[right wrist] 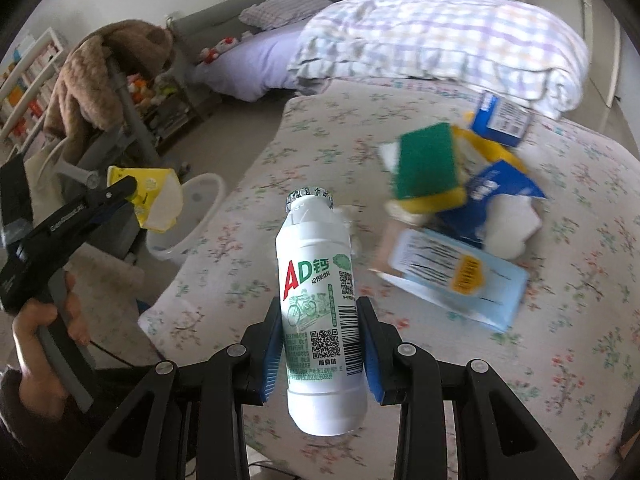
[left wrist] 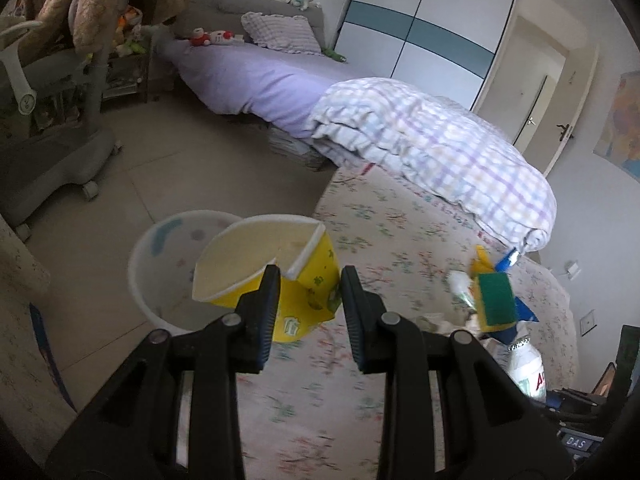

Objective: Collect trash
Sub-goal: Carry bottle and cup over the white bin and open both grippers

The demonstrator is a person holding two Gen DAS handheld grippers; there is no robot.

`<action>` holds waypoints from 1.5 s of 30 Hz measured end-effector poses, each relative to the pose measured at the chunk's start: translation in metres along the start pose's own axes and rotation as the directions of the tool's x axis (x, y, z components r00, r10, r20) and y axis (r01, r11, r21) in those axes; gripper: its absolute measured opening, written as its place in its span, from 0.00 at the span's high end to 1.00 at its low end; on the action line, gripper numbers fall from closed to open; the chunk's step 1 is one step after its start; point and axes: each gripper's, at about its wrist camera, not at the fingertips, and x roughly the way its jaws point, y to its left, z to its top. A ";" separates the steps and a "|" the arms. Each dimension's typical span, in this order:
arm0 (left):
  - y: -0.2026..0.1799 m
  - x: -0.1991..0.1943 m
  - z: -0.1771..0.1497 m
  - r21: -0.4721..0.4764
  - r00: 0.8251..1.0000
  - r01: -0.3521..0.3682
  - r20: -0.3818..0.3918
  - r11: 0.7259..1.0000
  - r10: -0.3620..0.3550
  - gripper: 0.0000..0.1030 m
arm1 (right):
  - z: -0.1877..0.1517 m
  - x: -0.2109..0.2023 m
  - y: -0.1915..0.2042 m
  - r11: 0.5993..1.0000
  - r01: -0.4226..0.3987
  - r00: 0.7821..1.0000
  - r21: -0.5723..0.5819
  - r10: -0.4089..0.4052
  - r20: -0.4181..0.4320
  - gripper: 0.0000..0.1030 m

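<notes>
The right claw clamps a white AD calcium milk bottle above the floral bed. The left claw grips a torn yellow paper cup over the white wastebasket. Beyond lie a green sponge and blue cartons.

A home bedroom is showing here. A bed with a lilac sheet is lying along the far wall, carrying a checked pillow and soft toys. A folded checked quilt is resting on a flowered bedspread. A tall wardrobe is standing by a doorway, and a bookshelf is lining the wall.
</notes>
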 end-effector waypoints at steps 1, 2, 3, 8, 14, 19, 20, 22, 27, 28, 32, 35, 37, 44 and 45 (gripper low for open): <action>0.008 0.003 0.002 -0.007 1.000 -0.001 -0.005 1.000 0.001 0.68 | 0.000 0.002 0.004 1.000 -0.002 1.000 -0.007 0.002 -0.001 0.65; 0.013 0.005 0.004 -0.013 1.000 -0.005 -0.009 1.000 0.005 0.68 | 0.002 0.005 0.010 1.000 -0.007 1.000 -0.017 0.007 -0.002 0.65; 0.020 0.008 0.005 -0.017 1.000 -0.010 -0.012 1.000 0.010 0.68 | 0.003 0.009 0.017 1.000 -0.014 1.000 -0.027 0.014 -0.005 0.65; 0.043 0.022 0.008 -0.020 1.000 -0.027 -0.013 0.999 0.027 0.68 | 0.012 0.026 0.042 0.997 -0.055 0.998 -0.056 0.055 -0.007 0.65; 0.064 0.029 0.006 -0.085 0.998 -0.036 -0.059 0.996 0.031 0.38 | 0.021 0.044 0.061 0.994 -0.078 0.997 -0.073 0.080 0.015 0.65; 0.081 0.016 -0.007 -0.142 0.986 -0.135 -0.121 0.981 0.118 0.18 | 0.028 0.062 0.069 0.993 -0.106 0.994 -0.055 0.106 -0.009 0.65; 0.084 0.014 -0.010 -0.141 0.978 -0.175 -0.137 0.975 0.156 0.16 | 0.030 0.066 0.071 0.993 -0.109 0.994 -0.054 0.108 -0.014 0.65; 0.093 0.007 -0.019 -0.147 0.960 -0.255 -0.153 0.956 0.233 0.10 | 0.036 0.072 0.076 0.992 -0.116 0.993 -0.056 0.115 -0.021 0.65; 0.107 -0.003 -0.033 -0.161 0.933 -0.329 -0.209 0.930 0.294 0.03 | 0.054 0.092 0.098 0.989 -0.114 0.993 -0.097 0.110 -0.046 0.65; 0.107 -0.004 -0.036 -0.142 0.926 -0.342 -0.219 0.929 0.307 0.02 | 0.057 0.095 0.101 0.988 -0.116 0.993 -0.099 0.111 -0.049 0.65; 0.114 -0.009 -0.037 -0.083 0.907 -0.376 -0.235 0.923 0.349 0.02 | 0.078 0.122 0.125 0.985 -0.152 0.987 -0.085 0.147 -0.065 0.65; 0.121 -0.017 -0.034 -0.091 0.909 -0.376 -0.228 0.922 0.349 0.02 | 0.087 0.141 0.138 0.984 -0.160 0.985 -0.078 0.154 -0.082 0.65; 0.125 -0.021 -0.031 -0.105 0.913 -0.369 -0.225 0.924 0.339 0.02 | 0.094 0.157 0.149 0.985 -0.159 0.984 -0.074 0.151 -0.098 0.65; 0.136 -0.028 -0.027 -0.154 0.920 -0.361 -0.219 0.920 0.325 0.02 | 0.103 0.190 0.184 0.982 -0.158 0.980 -0.107 0.143 -0.137 0.65; 0.137 -0.028 -0.026 -0.162 0.921 -0.360 -0.218 0.919 0.323 0.02 | 0.103 0.192 0.188 0.981 -0.159 0.980 -0.111 0.143 -0.139 0.65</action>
